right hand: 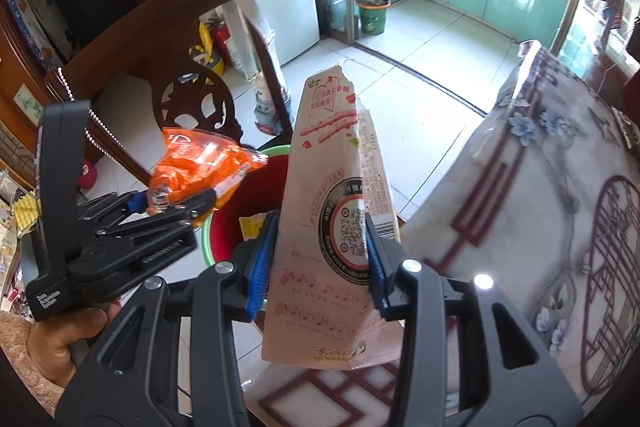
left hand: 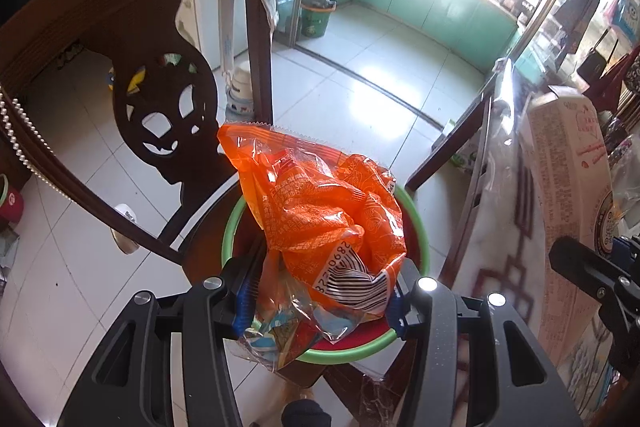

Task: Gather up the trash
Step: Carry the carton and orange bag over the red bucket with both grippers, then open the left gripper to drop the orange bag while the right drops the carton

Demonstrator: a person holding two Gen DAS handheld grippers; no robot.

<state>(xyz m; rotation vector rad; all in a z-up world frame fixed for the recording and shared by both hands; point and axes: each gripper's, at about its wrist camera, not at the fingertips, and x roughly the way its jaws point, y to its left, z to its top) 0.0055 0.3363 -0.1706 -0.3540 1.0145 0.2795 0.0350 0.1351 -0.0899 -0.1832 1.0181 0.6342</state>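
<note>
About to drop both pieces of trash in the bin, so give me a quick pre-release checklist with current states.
1. Left gripper shut on the orange wrapper: ok.
2. Orange wrapper over the red bin: ok.
3. Right gripper shut on the pink carton: ok.
4. Pink carton over the bin opening: cannot tell; the bin lies left of it, behind.
5. Room in the bin: cannot tell; a yellow scrap shows inside.
6. Grippers apart from each other: ok.
</note>
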